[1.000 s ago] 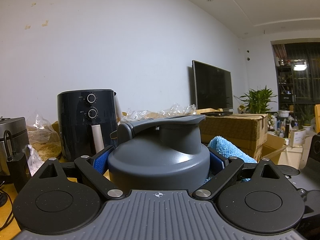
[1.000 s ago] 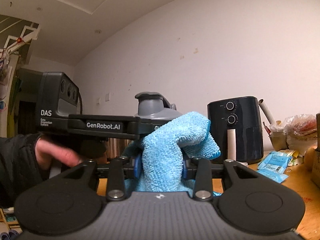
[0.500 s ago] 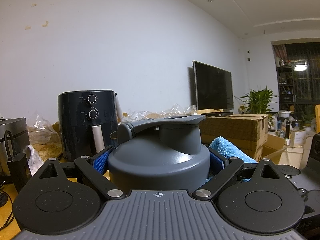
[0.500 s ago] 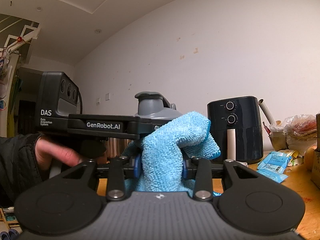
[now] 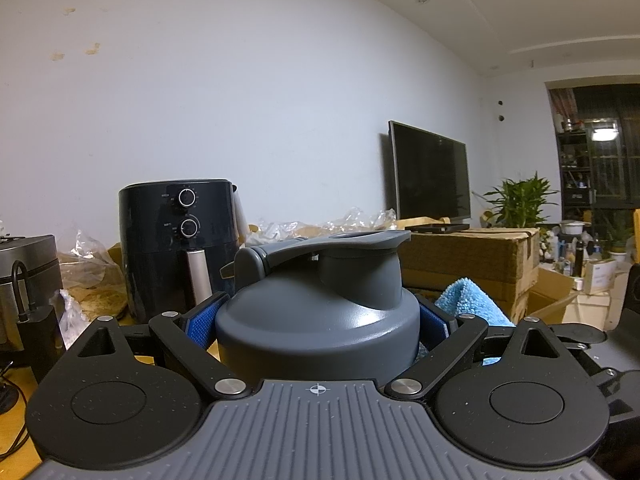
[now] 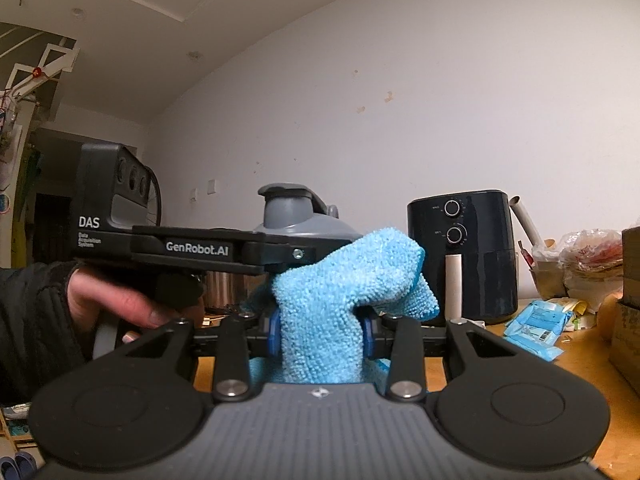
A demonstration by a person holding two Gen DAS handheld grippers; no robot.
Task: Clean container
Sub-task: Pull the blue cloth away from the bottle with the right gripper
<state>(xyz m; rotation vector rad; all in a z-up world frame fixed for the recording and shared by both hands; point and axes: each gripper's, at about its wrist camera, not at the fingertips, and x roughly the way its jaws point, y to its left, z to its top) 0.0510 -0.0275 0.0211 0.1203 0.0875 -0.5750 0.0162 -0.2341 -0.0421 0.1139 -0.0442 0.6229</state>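
Nothing has shifted since a second ago. Left tool [image 5: 318,320] stays clamped on the grey container [image 5: 316,316], its blue pads pressed to both sides of the lid, near the middle of the desk [image 6: 532,364]. Right tool [image 6: 320,330] stays narrow, pinching the blue cloth [image 6: 348,304] just right of the container, touching it.

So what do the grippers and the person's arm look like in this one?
Both grippers, left and right, have black linkage fingers with silver pivot pins, blue pads, round black discs and a ribbed grey base with a crosshair mark. The left gripper's black body reads "DAS" and "GenRobot.AI" in white. The hand emerges from a dark ribbed sleeve.
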